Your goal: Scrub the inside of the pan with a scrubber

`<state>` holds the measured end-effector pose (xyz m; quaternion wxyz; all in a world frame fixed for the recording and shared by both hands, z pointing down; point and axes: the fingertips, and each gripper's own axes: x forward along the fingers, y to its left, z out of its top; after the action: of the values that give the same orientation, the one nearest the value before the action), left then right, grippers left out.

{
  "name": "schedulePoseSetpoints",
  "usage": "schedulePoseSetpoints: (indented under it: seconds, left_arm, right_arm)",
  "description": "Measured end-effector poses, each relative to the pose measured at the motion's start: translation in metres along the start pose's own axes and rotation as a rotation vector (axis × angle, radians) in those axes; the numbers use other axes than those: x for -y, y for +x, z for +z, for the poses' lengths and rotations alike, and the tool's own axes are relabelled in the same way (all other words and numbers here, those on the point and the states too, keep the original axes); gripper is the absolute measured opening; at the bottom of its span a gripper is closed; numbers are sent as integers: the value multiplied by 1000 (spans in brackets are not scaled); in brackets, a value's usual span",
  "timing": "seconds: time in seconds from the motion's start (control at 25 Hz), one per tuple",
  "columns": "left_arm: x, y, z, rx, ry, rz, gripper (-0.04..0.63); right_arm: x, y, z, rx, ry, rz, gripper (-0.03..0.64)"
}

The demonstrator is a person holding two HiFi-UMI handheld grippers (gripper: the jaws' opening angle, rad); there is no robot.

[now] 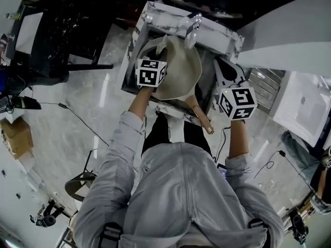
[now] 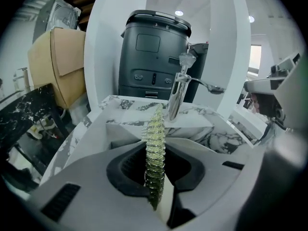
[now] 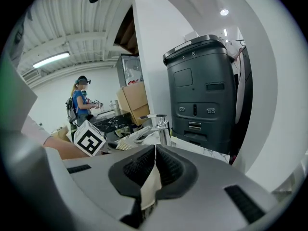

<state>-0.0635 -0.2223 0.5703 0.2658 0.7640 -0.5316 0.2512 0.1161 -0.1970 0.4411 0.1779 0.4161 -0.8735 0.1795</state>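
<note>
A beige pan lies in the marble sink, its wooden handle pointing back toward me. My left gripper hovers over the pan's left side, shut on a yellow-green mesh scrubber. In the left gripper view the scrubber stands edge-on between the jaws of that gripper. Whether it touches the pan is not visible. My right gripper is to the right of the pan, apart from the handle. In the right gripper view its jaws meet, with no object between them.
A chrome faucet rises at the sink's far rim. A dark grey bin stands behind it, with cardboard boxes to its left. Another person works at a far table. A cable runs across the floor on my left.
</note>
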Motion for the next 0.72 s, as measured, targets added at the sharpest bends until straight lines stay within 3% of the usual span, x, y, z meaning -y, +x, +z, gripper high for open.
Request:
schedulePoseSetpoints:
  seconds: [0.16, 0.36, 0.52, 0.72]
  left_arm:
    - [3, 19, -12, -39, 2, 12, 74]
    - [5, 36, -21, -61, -51, 29, 74]
    - [1, 51, -29, -65, -18, 83, 74]
    - [7, 63, -35, -69, 32, 70, 73]
  right_arm:
    - [1, 0, -5, -6, 13, 11, 35]
    - [2, 1, -10, -9, 43, 15, 35]
    - [4, 0, -9, 5, 98, 28, 35]
    - [5, -4, -6, 21, 145, 47, 35]
